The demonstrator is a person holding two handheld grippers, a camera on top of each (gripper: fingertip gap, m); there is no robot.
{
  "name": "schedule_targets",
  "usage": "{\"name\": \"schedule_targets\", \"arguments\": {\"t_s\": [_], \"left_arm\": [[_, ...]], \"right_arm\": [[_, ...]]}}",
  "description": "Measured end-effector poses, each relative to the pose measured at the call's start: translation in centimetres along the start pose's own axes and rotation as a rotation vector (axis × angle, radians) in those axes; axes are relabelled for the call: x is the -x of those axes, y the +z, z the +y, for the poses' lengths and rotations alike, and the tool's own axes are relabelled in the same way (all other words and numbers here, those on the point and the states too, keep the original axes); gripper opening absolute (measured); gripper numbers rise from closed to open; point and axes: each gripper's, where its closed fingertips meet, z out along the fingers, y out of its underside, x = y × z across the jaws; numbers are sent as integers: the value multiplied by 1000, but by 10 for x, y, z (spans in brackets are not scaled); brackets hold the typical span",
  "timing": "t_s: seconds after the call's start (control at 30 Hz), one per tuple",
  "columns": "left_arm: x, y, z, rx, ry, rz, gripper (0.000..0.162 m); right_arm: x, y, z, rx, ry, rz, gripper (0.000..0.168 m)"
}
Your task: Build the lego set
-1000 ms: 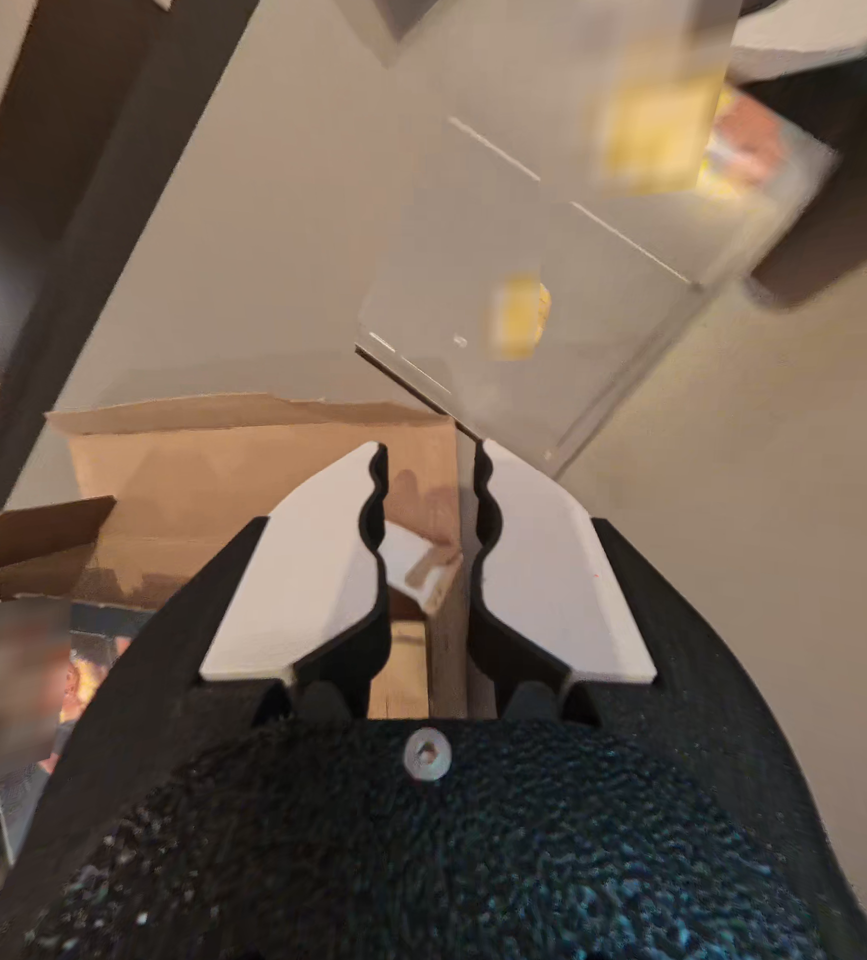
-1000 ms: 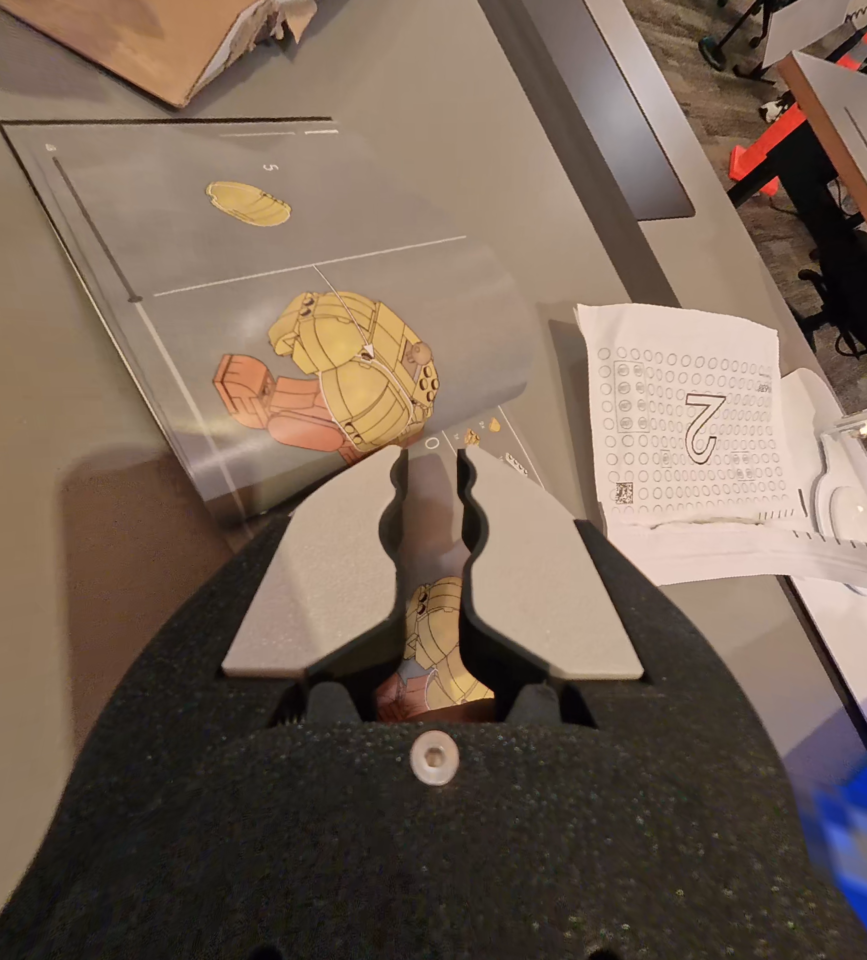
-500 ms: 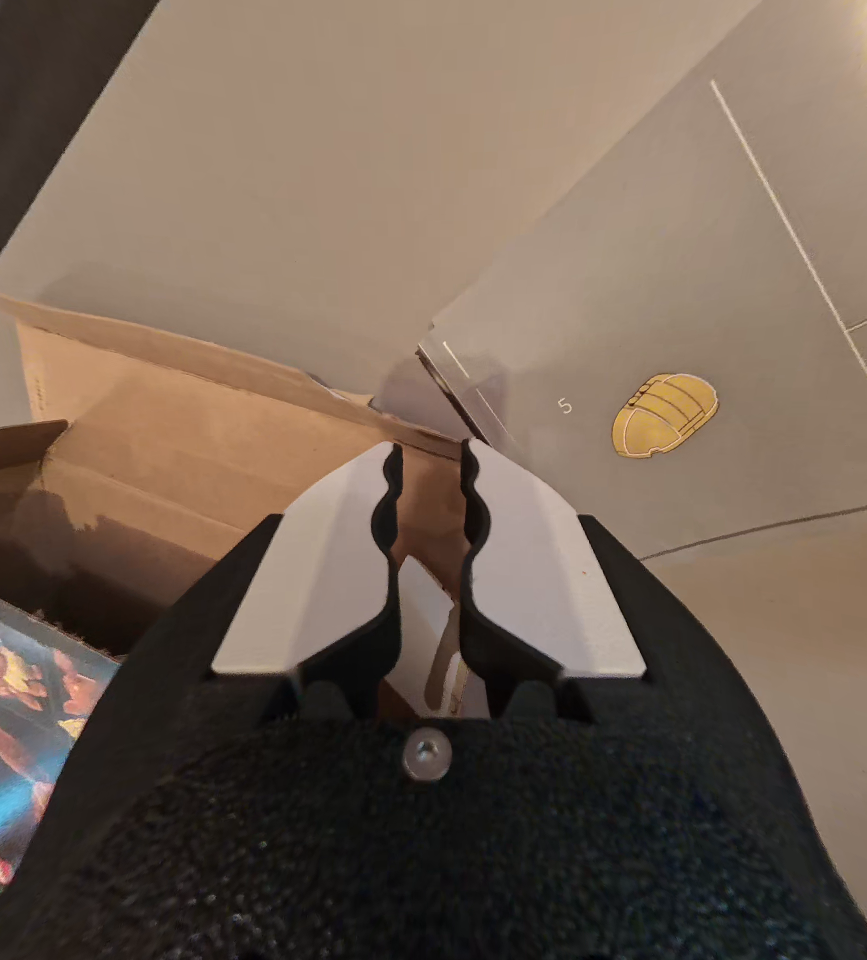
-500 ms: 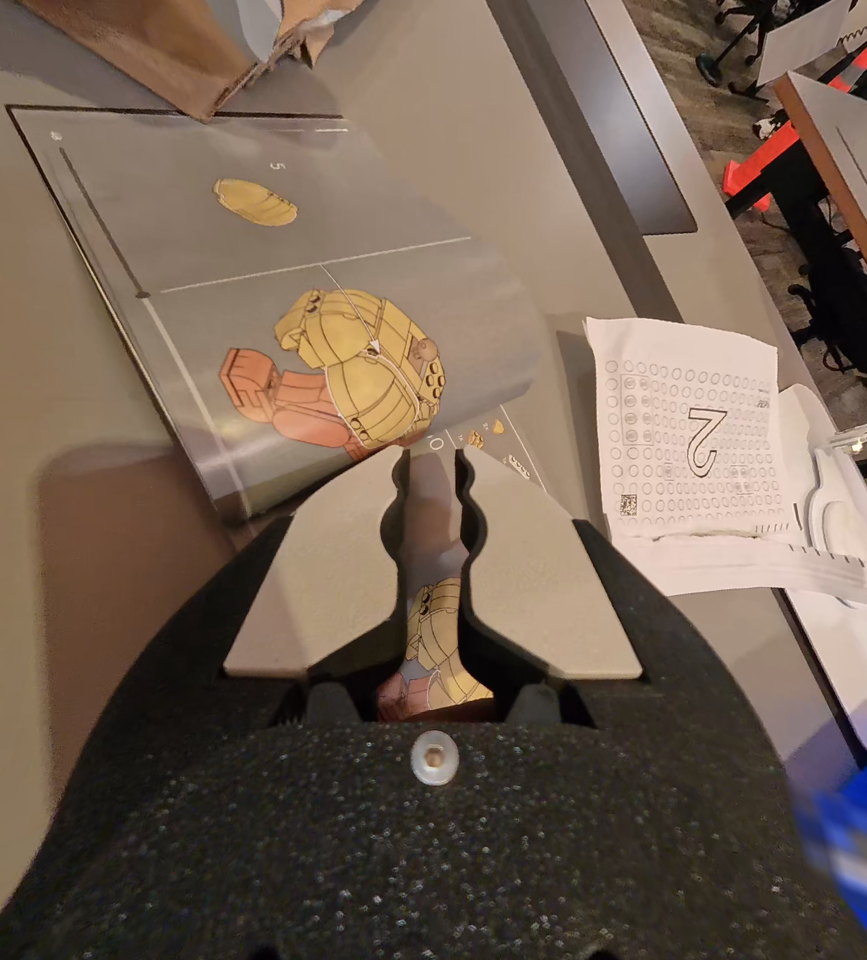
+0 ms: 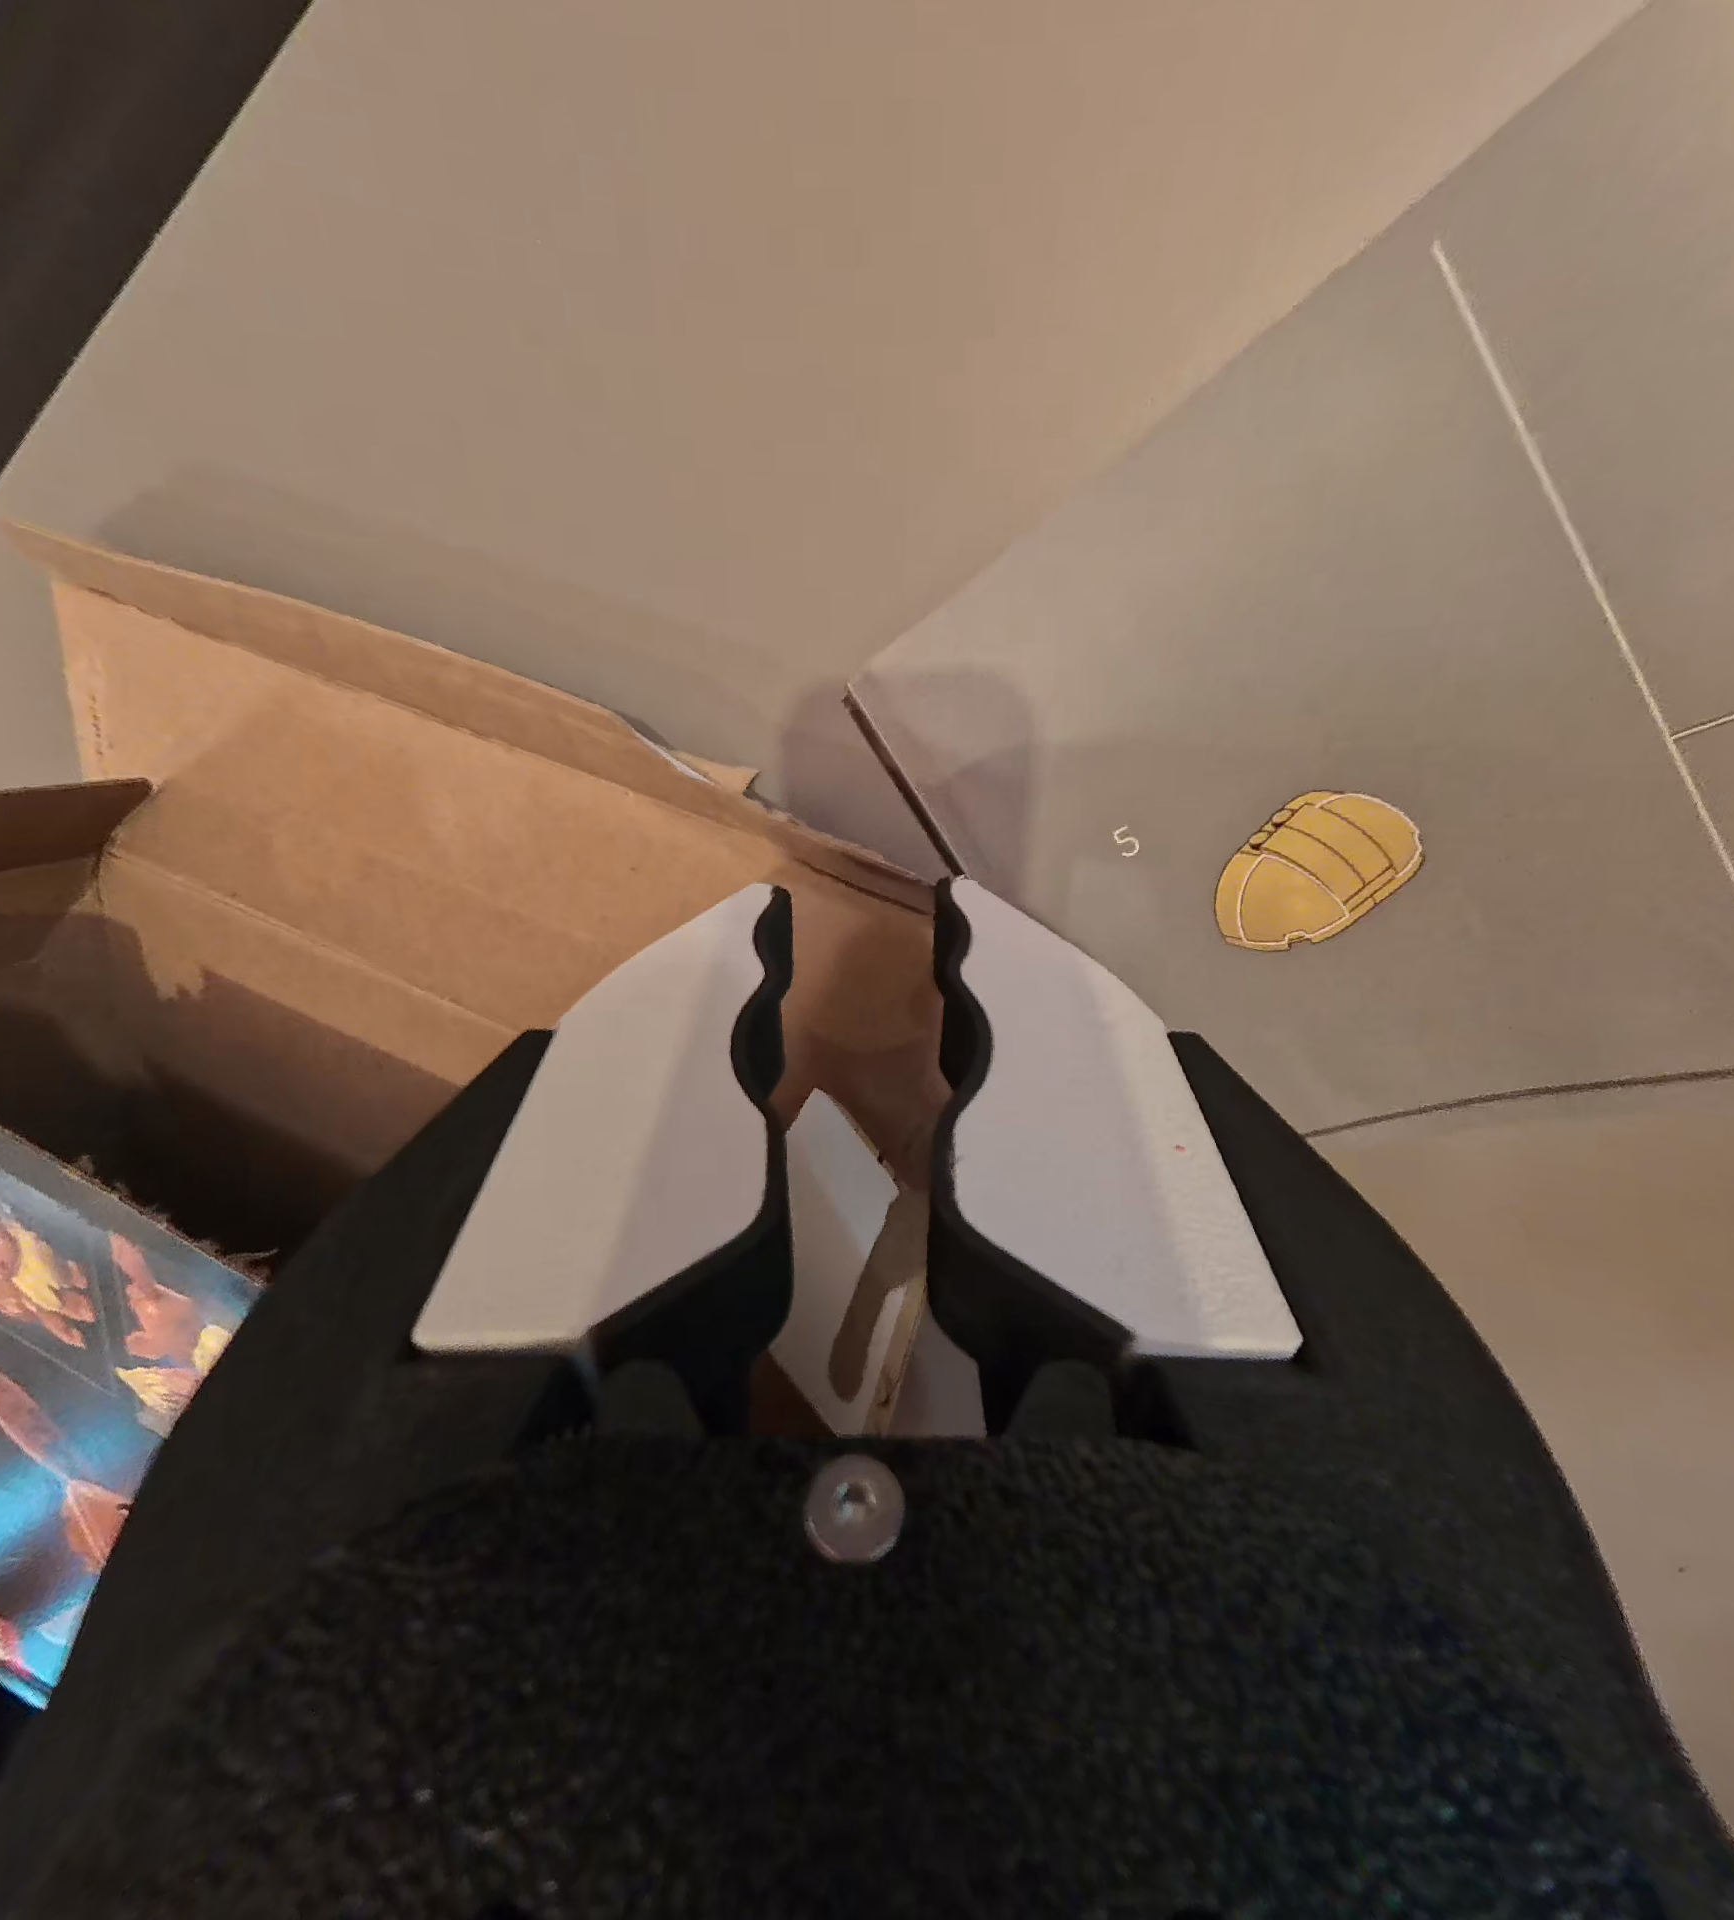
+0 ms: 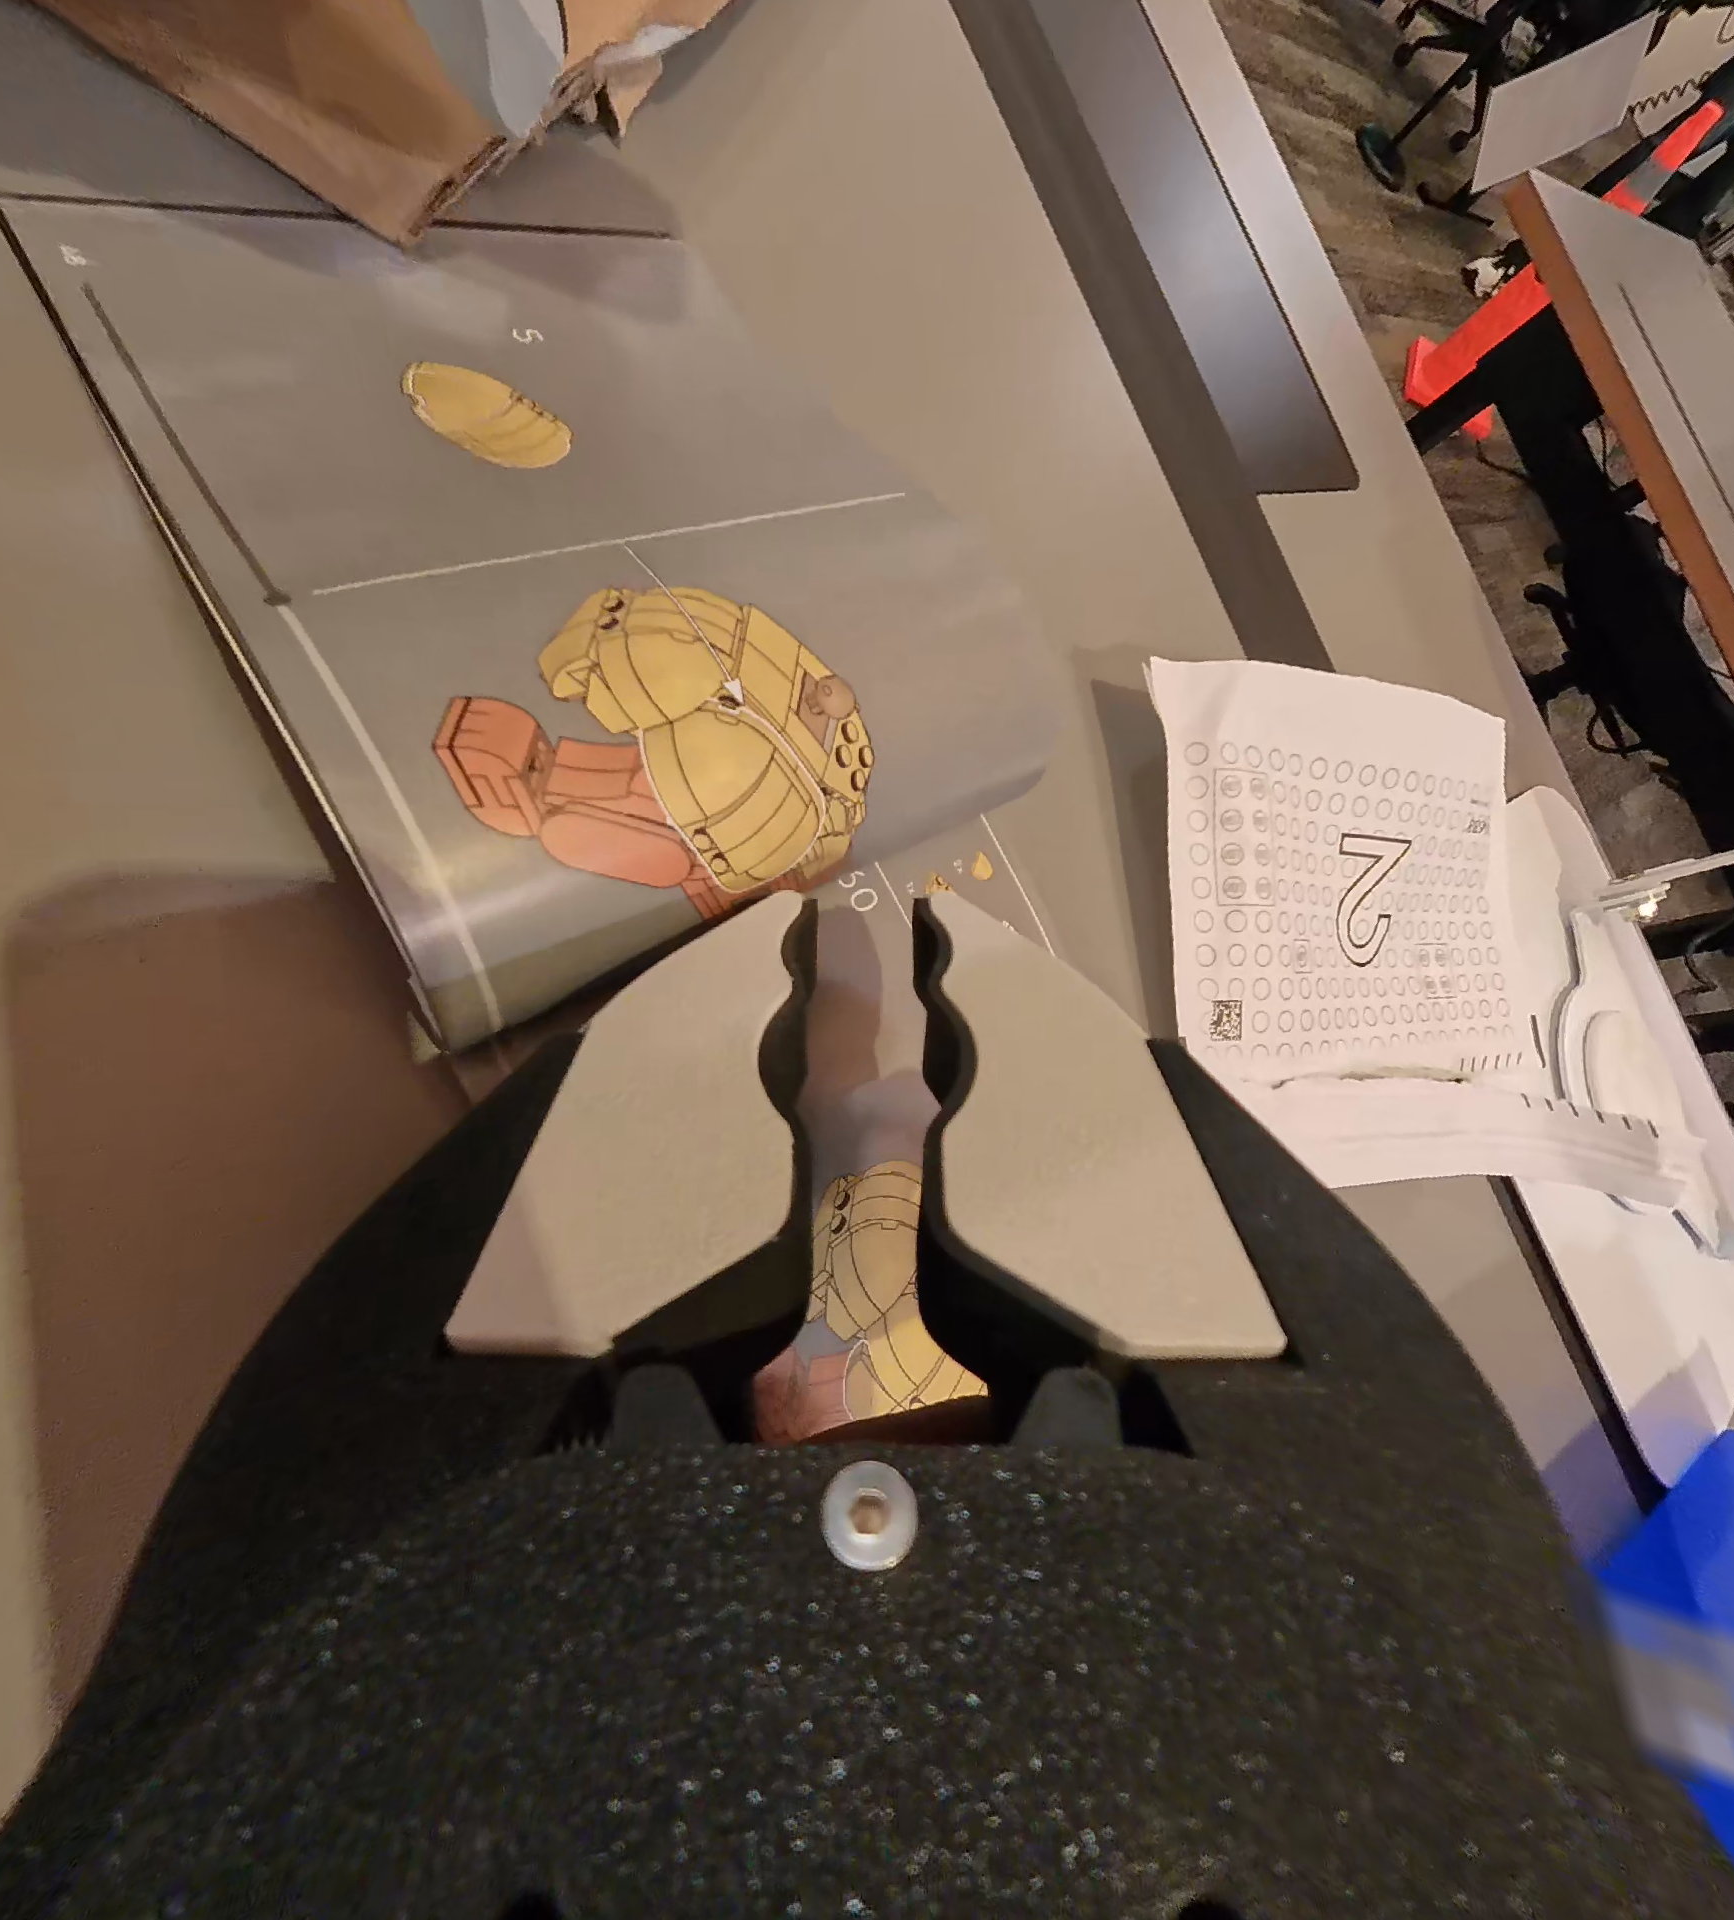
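Booklet (image 6: 551, 582): lying open on the surface (image 6: 94, 1039), top page curling; judged light, limp, slippery; best pinched at the page's free edge.
Right gripper (image 6: 863, 914): jaws being held slightly parted over the booklet's lower edge, nothing gripped.
Left gripper (image 5: 863, 904): jaws being held parted, empty, over the box (image 5: 375, 831) beside the booklet's corner.

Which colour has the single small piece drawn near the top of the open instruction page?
Golden yellow with dark outlines, on the grey instruction page; right wrist view shows it best.
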Motion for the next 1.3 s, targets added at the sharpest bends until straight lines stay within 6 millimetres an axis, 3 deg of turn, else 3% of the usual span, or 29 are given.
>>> {"name": "schedule_targets", "arguments": {"t_s": [0.43,0.53,0.73,1.07,1.3], "left_arm": [[0,5,3,-26,-88,-95,36],[-2,5,0,-62,-73,-106,17],[-3,-3,-2,-128,-56,-114,9],[-37,-34,-6,-270,-42,10,7],[-54,-19,-1,-221,6,15,7]], "right_arm": [[0,-1,0,11,-7,11,17],[0,-1,0,11,-13,15,16],[0,-1,-1,12,-16,15,16],[-1,-2,-3,10,-16,21,16],[-1,-2,-4,8,-19,24,16]]}}
